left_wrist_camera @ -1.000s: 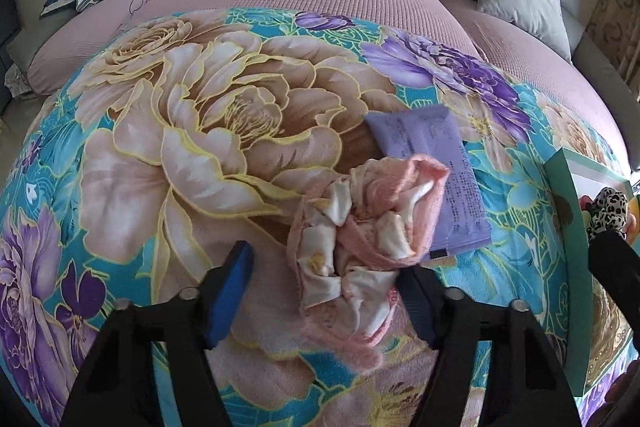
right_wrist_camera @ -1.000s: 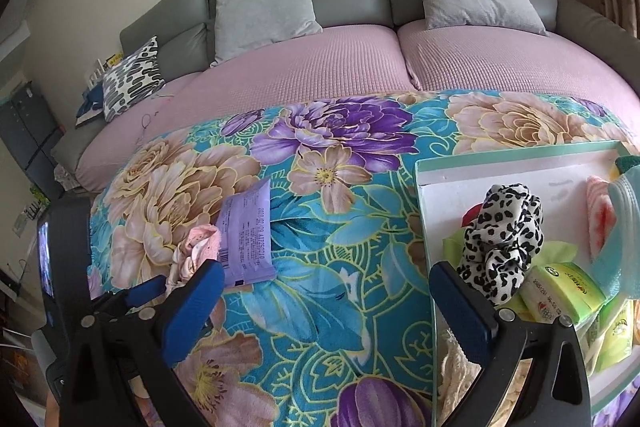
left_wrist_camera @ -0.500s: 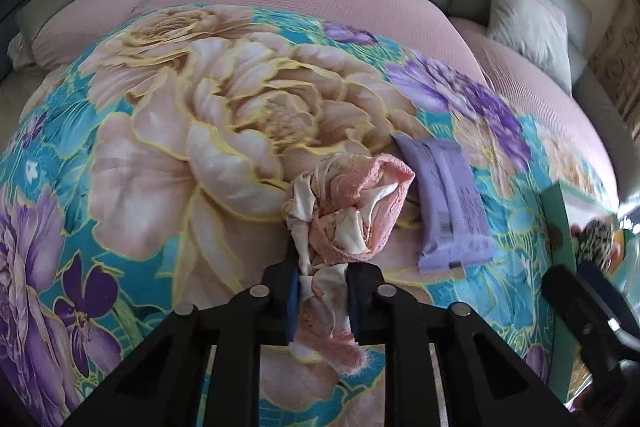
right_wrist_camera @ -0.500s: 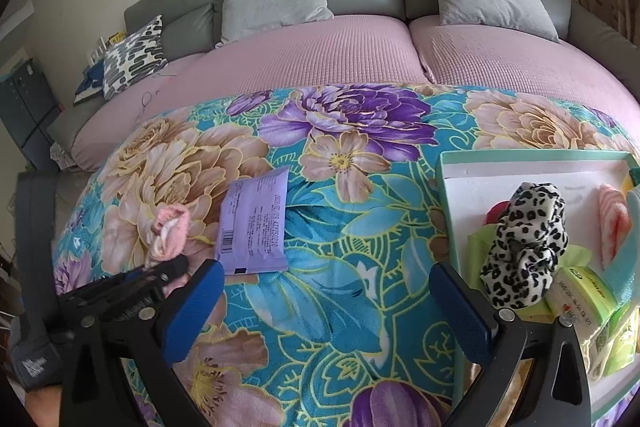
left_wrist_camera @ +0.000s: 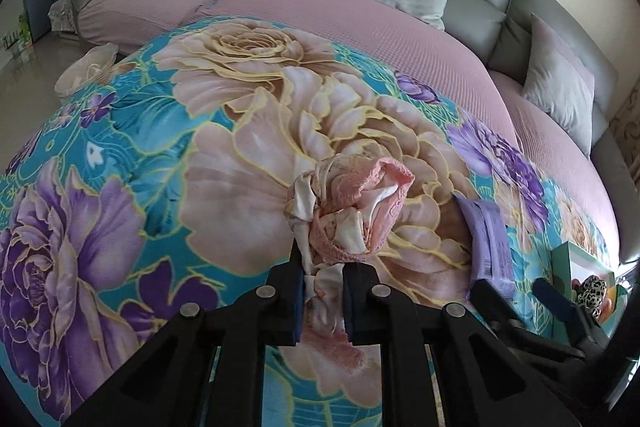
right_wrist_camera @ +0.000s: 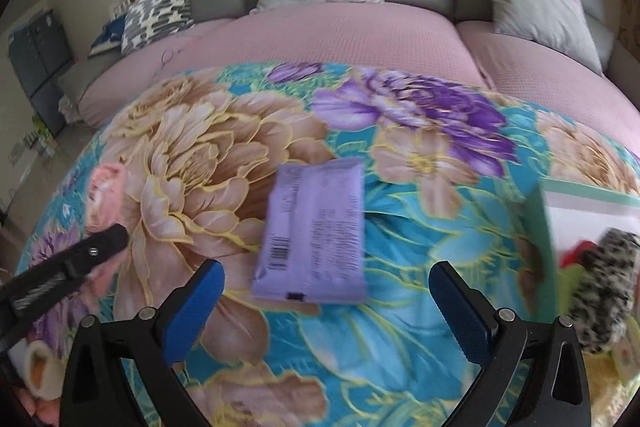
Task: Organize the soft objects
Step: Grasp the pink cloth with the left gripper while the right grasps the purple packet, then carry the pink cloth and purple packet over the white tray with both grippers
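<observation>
Crumpled pink-and-white cloth bundle (left_wrist_camera: 348, 211) now hangs pinched in the left gripper (left_wrist_camera: 323, 291); right gripper (right_wrist_camera: 326, 301), wide apart, has shifted to six o'clock of the flat purple packet (right_wrist_camera: 314, 231).

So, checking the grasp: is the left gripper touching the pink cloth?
Touching. The left wrist view shows the left gripper shut on the pink cloth.

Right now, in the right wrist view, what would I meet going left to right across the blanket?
Pink cloth → left gripper shut on it → purple packet → green box → leopard scrunchie.
</observation>
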`<control>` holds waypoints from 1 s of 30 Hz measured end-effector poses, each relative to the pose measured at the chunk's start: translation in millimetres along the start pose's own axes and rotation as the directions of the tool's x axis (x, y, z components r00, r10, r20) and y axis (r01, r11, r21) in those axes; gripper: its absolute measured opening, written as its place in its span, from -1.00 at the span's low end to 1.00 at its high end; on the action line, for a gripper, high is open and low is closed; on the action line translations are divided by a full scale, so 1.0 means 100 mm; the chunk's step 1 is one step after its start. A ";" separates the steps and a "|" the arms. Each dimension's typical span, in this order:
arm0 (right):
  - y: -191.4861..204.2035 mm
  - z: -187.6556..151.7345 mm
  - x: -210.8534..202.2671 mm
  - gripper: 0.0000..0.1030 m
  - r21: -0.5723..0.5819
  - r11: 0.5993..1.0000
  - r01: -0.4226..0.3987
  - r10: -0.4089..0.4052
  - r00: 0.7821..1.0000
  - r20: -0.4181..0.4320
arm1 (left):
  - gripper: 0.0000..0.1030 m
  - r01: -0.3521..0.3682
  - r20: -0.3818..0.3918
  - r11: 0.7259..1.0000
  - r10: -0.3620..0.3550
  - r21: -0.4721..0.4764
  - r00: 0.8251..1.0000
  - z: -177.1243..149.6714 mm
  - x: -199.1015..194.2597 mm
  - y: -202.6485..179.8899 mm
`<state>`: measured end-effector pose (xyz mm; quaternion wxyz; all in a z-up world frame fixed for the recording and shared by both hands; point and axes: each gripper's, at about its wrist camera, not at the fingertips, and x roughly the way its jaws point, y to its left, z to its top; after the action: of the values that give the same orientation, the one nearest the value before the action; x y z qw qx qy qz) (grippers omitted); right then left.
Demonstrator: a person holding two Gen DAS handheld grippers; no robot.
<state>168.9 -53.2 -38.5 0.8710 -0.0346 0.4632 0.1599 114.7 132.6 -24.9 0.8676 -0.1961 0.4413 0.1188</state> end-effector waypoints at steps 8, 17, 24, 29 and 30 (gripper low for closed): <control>-0.03 0.03 0.15 0.69 0.022 0.999 0.038 -0.037 0.999 -0.013 | -0.70 0.006 -0.006 1.000 -0.006 -0.006 1.000 0.00 0.01 0.02; -0.05 0.00 0.06 0.23 0.039 0.999 -0.006 0.007 1.000 -0.012 | -0.70 0.003 -0.002 1.000 -0.003 0.009 1.000 -0.01 -0.05 -0.05; -0.11 -0.10 -0.33 0.23 0.064 0.997 -0.053 0.051 0.998 0.029 | -0.70 0.018 0.029 0.999 -0.019 0.050 0.999 -0.01 -0.28 -0.26; -0.31 -0.20 -0.88 0.23 0.101 0.994 -0.031 0.020 0.994 0.110 | -0.70 0.041 0.069 0.995 -0.047 0.089 0.997 -0.03 -0.54 -0.47; -0.39 -0.24 -1.00 0.23 0.117 0.993 -0.021 0.006 0.992 0.124 | -0.70 0.048 0.076 0.994 -0.056 0.102 0.996 -0.05 -0.60 -0.54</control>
<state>109.4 -119.7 26.4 0.8976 0.0299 0.4170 0.1399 96.3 80.1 33.6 0.8958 -0.1592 0.4069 0.0814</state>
